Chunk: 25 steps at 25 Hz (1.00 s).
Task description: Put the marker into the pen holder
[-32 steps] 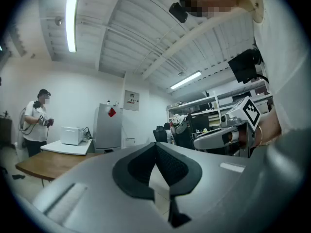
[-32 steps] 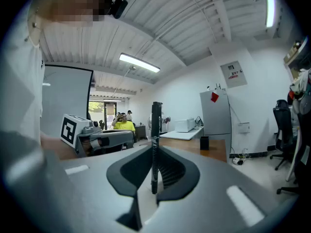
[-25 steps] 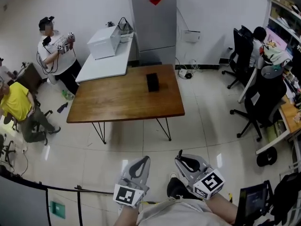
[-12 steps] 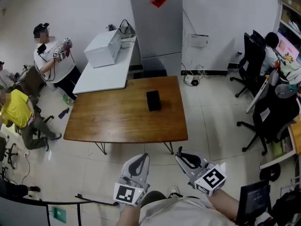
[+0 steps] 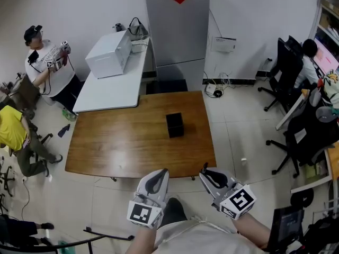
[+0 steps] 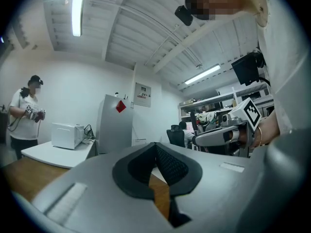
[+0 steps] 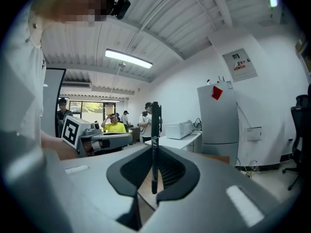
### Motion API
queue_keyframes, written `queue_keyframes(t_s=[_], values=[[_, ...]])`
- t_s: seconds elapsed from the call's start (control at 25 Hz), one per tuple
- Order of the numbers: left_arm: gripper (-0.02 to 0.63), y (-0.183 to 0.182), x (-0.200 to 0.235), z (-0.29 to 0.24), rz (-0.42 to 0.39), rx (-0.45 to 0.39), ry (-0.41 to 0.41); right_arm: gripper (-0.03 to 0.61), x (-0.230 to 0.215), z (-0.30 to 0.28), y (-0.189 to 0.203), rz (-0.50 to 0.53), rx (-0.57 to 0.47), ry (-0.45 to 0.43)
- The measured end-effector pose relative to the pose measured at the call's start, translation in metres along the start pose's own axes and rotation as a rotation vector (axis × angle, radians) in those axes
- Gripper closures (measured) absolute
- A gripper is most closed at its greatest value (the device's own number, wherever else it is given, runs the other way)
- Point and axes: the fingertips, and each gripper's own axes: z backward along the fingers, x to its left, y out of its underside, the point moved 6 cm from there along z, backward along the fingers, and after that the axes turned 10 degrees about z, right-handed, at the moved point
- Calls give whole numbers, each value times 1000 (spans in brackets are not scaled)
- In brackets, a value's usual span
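Observation:
A black pen holder (image 5: 175, 125) stands on the brown wooden table (image 5: 122, 142), right of its middle. My right gripper (image 5: 207, 174) is at the table's near edge, shut on a black marker (image 7: 155, 144) that stands upright between its jaws. The marker's tip (image 5: 203, 167) pokes up from that gripper in the head view. My left gripper (image 5: 157, 178) is beside it to the left, also at the near edge, with its jaws shut on nothing (image 6: 156, 152). Both grippers are well short of the holder.
A white table (image 5: 114, 81) with a microwave (image 5: 109, 54) abuts the far side, next to a grey fridge (image 5: 177, 28). People stand and sit at the left (image 5: 45, 62). Office chairs (image 5: 304, 134) and desks fill the right side.
I have walked toward the wooden table: it has drawn nearer and the grippers now reach its near edge. The marker stays in the right gripper.

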Motion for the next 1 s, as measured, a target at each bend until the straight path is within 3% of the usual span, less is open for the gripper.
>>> queue_keyframes(t_s=[0.24,0.48,0.76,1.0], values=[[598,-27,77,-39,-14,-6,42,545,-24,-71,-13,5,-12,60],[598,-38,126,-64,-8,9,82,545,-37,-120,-19,0,-6,101],[597,-28,140,-91,15,21,106,545,-56,-141,-8,-22,26,103],[598,-24,140,-107,21,28,99,545,-86,-166,-1,21,14,69]])
